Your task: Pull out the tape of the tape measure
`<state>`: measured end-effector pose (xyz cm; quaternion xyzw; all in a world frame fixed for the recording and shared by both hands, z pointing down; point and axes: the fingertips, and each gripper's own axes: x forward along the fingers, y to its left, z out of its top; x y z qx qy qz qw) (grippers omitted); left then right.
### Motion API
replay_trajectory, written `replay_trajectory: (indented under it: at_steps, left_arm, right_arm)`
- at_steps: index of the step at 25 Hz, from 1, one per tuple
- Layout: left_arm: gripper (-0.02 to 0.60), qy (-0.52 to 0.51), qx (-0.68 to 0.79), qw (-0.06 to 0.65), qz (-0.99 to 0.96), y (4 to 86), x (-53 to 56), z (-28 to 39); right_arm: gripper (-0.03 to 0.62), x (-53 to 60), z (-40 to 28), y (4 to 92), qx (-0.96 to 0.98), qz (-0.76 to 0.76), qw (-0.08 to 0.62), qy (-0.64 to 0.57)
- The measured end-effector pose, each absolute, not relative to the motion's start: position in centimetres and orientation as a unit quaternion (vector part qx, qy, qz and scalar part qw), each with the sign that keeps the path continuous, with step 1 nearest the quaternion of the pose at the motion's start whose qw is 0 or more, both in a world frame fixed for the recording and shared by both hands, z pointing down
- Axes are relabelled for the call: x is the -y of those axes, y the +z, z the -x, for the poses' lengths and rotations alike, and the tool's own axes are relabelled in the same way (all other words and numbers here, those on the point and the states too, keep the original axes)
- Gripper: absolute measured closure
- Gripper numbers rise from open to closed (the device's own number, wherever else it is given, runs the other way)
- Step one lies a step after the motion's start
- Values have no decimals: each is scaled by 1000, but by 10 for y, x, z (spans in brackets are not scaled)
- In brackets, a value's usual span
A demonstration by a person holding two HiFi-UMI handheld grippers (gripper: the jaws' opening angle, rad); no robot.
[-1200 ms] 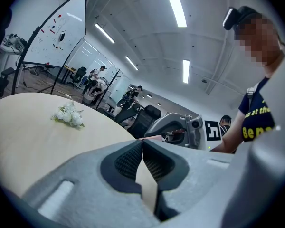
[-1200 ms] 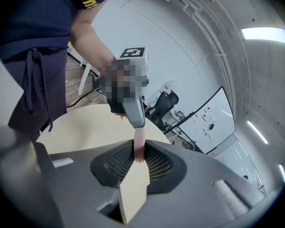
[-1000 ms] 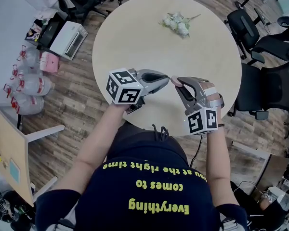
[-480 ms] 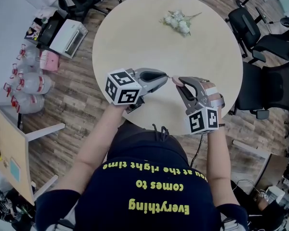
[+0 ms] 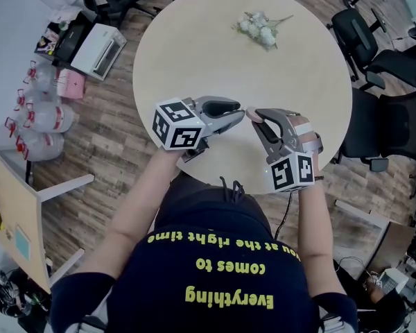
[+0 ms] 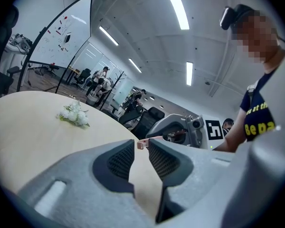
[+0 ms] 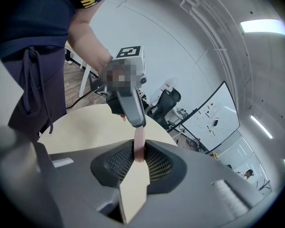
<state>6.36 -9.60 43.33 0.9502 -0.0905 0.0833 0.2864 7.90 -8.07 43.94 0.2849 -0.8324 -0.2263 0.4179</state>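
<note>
Clamping the pink tape measure [image 7: 139, 145], right gripper [image 5: 258, 118] hangs over the table's [image 5: 215, 40] near edge. Left gripper [image 5: 240, 109] jaws just been opening, now released, with the tape end [image 6: 141, 145] loose between the tips.

Bright, even light; fisheye-warped edges.
</note>
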Motion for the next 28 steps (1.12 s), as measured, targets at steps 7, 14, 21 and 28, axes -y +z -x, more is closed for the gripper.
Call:
replay_trajectory:
  at_steps: [7,14,21,28]
  left_arm:
    - [488,80,94,297,-947,437,103,-60]
    - [488,80,111,307,-942,446,110,-50]
    - [486,82,137,322,-933,459,111,-32]
    - [486,82,165,328,-926,468,112,-10]
  right_arm:
    - [510,87,-78,441,834,-285,415,-225]
    - [508,92,-85,464,831,-283,435,-200]
    - [508,99,-92,515,827,-265,472,-151]
    - [508,111,-93,577,821,-255,500,-107]
